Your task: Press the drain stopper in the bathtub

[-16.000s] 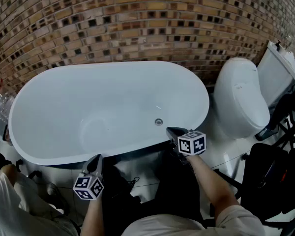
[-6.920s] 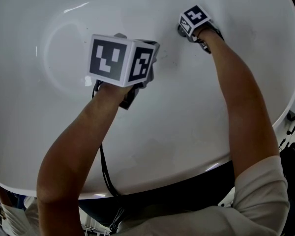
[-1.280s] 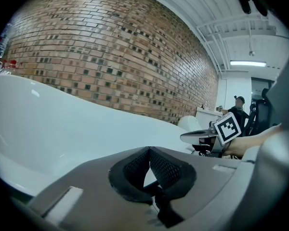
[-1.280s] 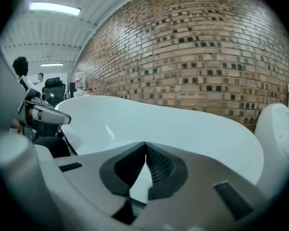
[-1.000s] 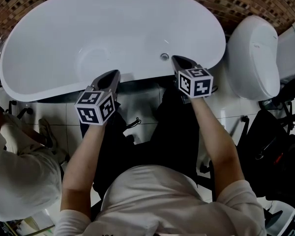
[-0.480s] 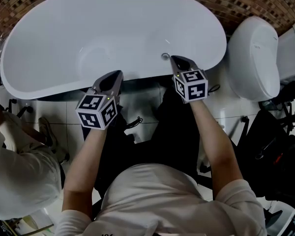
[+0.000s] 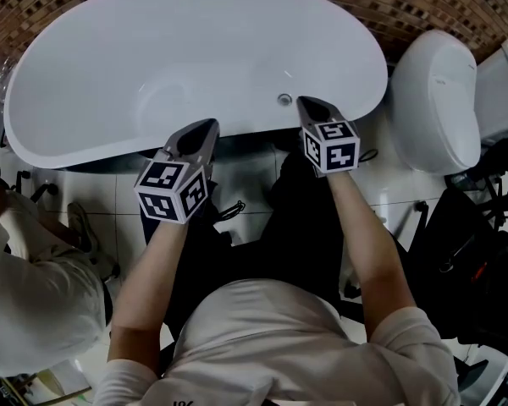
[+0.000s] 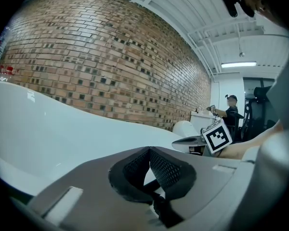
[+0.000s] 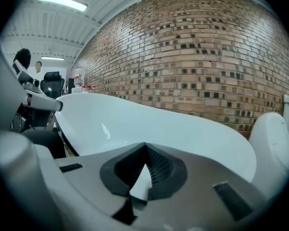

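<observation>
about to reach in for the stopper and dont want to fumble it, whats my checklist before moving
1. Drain stopper in view on the bathtub floor: ok.
2. Stopper up or already pressed down: cannot tell, too small.
3. Right gripper jaws together, nothing held: ok.
4. Right gripper over the stopper: not ok, it hangs by the near rim, short of it.
5. Left gripper shut, empty, off to the side of the drain: ok.

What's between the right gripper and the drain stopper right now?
In the head view, only the bathtub's bare near wall and rim separate the right gripper from the drain stopper.
</observation>
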A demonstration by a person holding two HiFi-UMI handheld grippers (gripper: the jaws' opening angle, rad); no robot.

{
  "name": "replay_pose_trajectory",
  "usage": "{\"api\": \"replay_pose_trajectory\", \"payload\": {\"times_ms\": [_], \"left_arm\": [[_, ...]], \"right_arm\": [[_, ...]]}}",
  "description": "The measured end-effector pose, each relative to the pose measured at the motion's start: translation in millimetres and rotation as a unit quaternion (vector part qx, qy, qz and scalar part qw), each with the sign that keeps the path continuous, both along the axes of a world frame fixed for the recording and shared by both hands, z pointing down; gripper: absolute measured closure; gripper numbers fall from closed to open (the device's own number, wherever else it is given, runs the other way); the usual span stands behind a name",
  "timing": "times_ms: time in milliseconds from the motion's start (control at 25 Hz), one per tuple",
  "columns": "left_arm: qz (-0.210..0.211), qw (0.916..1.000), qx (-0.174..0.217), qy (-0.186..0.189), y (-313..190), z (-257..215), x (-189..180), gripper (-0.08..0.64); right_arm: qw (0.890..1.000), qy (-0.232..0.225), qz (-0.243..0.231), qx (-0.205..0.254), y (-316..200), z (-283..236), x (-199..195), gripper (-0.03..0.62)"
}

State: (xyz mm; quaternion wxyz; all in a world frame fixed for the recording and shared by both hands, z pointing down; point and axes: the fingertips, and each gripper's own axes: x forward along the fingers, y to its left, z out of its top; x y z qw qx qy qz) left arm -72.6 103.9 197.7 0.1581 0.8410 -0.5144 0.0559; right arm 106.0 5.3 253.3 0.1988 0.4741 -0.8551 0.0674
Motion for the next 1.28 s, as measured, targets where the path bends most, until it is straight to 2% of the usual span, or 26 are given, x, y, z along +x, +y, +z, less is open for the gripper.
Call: {"api": "replay_pose_trajectory", "payload": {"times_ms": [1280], "left_arm": [[0.001, 0.9999, -0.008, 0.009, 5.1, 7.1, 4.5, 0.551]], "right_arm": [[1.0, -0.009, 0.006, 0.004, -1.2, -3.1, 2.7, 0.576]]}}
